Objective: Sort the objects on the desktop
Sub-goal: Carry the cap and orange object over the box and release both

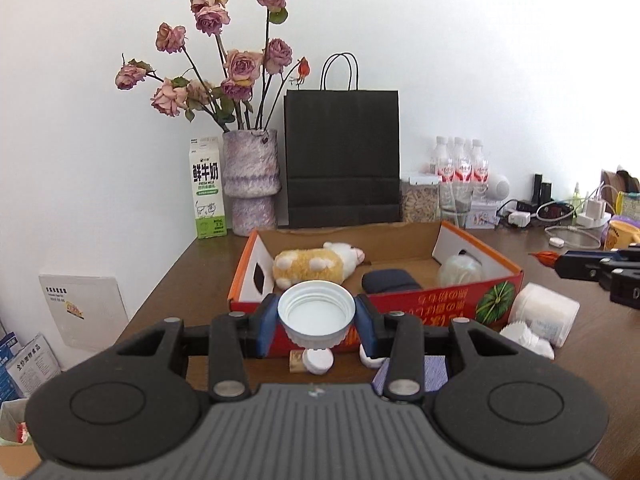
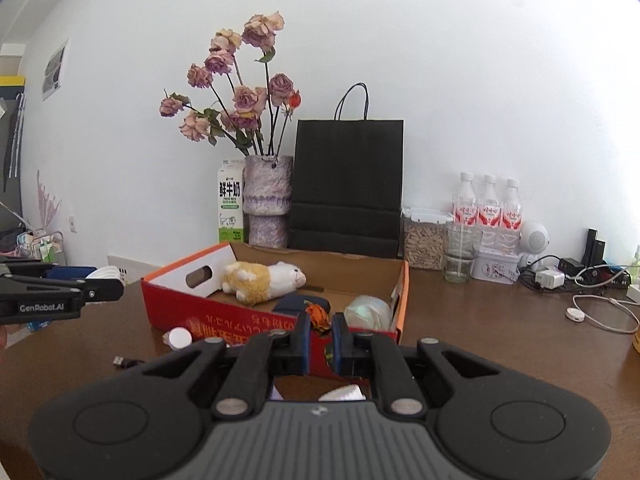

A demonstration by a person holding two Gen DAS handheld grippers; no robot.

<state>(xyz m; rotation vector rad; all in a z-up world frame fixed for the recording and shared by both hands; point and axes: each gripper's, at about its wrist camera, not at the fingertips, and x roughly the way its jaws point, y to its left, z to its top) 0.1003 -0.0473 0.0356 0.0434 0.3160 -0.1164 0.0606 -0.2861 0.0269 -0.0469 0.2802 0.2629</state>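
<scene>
The wide white cap (image 1: 316, 316), ribbed outside and threaded inside, is pinched mouth-up in the left tool (image 1: 316, 320), at 6 o'clock of the red cardboard box (image 1: 400, 304). It could be squeezed out sideways. The right tool (image 2: 319, 330) is clamped on a dried orange rosebud (image 2: 318, 316), which could be crushed.

cap (image 1: 316, 314): white | box (image 1: 440, 308): red-orange | bag (image 1: 342, 160): black | plush toy (image 1: 316, 266): yellow-white

Milk carton (image 1: 207, 190) at about 10 o'clock reads "鲜牛奶" and "FRESH MILK". Left gripper (image 2: 108, 289), over at 9 o'clock in the right-wrist view, says "GenRobot.AI".
</scene>
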